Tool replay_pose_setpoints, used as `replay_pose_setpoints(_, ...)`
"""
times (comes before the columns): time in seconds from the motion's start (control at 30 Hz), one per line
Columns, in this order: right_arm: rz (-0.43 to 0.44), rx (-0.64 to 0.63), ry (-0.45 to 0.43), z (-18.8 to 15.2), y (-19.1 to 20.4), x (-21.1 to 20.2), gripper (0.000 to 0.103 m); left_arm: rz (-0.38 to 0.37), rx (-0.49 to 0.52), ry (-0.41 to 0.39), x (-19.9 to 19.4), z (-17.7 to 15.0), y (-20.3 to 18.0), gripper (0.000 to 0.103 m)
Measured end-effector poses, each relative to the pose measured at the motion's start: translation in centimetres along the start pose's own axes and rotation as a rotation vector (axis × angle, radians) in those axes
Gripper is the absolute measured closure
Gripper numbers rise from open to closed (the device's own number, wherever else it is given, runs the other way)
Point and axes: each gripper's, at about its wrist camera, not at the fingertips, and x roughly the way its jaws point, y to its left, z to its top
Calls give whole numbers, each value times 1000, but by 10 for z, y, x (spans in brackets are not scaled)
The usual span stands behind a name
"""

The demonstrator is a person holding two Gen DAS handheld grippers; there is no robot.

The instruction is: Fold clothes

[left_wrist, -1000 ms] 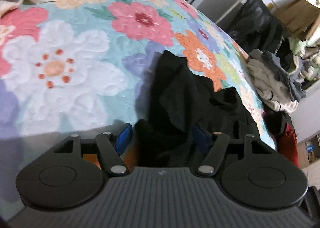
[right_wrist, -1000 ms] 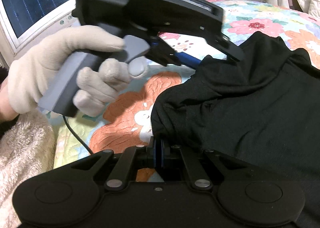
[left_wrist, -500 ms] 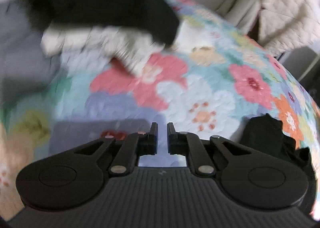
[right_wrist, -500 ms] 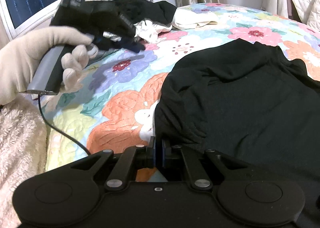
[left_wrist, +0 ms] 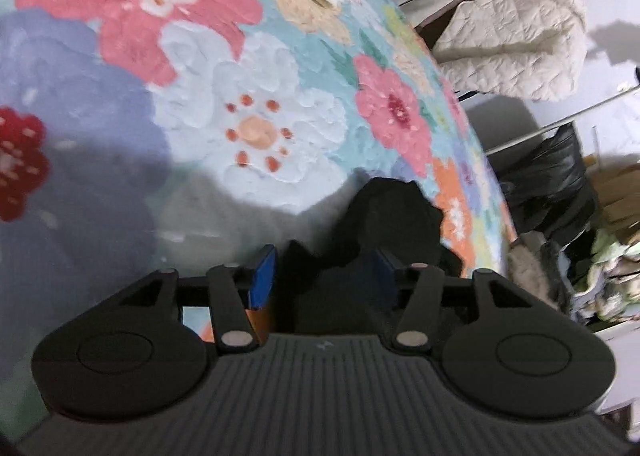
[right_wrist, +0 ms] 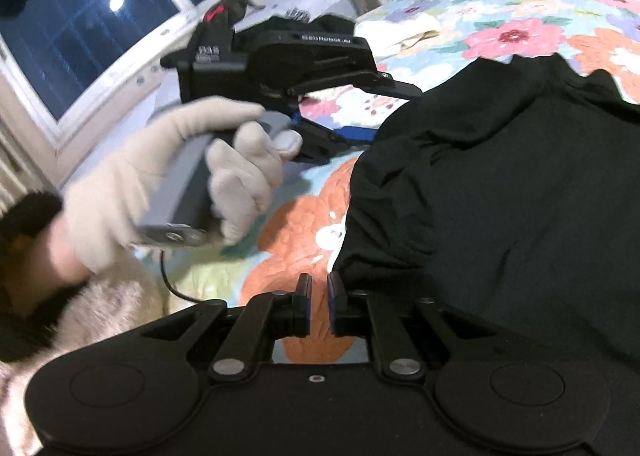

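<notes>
L tongs [left_wrist: 323, 283] reopened, garment [left_wrist: 394, 216] edge blurred

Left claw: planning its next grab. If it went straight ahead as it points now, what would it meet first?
Probably the black garment, whose bunched edge already lies between the open left claw fingers; beyond is floral quilt. Depth is unclear.

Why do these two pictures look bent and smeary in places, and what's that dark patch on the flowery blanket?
Left wrist view: the fisheye lens curves the quilt; the far edges are soft, and the grey patch is a shadow falling on it. Right wrist view: the gloved hand and the left gripper are smeared by motion, while the black garment stays sharp; the window is dark with one bright glare spot.
</notes>
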Motion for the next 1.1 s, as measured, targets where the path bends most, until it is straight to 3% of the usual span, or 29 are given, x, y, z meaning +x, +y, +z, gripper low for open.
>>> replay_pose_setpoints(0.03,-13,21,-14,0,-1,-5,85,-4,10,3,3,0,-1,55)
replay_pose_setpoints(0.07,-26,36,-29,-1,-1,-9,73,-1,23,6,7,0,-3,67)
replay_pose_setpoints(0.1,-40,52,-44,-1,-1,-13,61,8,45,13,10,-1,-5,87)
replay_pose_setpoints(0.2,-85,115,-78,-1,-7,-14,56,-9,53,19,15,0,-1,93)
replay_pose_setpoints(0.37,-157,197,-125,10,-18,22,56,-27,74,-47,-1,5,-5,95)
replay_pose_setpoints(0.4,-177,170,-119,12,-14,30,86,-26,68,-81,-10,8,-4,95)
replay_pose_setpoints(0.43,-211,104,-104,13,-4,38,96,-35,35,-123,-22,13,1,95)
replay_pose_setpoints(0.5,-277,-26,-74,14,18,52,96,-18,-26,-206,-46,22,16,95)
replay_pose_setpoints(0.6,-306,-195,-43,9,50,67,96,116,-48,-259,-65,28,36,97)
replay_pose_setpoints(0.73,-269,-283,-36,0,69,76,90,78,-170,-232,-58,33,55,97)
replay_pose_setpoints(0.8,-211,-227,-52,0,68,71,89,97,-145,-233,-53,35,50,97)
replay_pose_setpoints(0.9,-130,-146,-77,-1,66,62,75,120,-81,-218,-46,37,44,97)
replay_pose_setpoints(1.1,-144,38,-165,-13,51,22,69,126,-123,-195,-46,37,50,96)
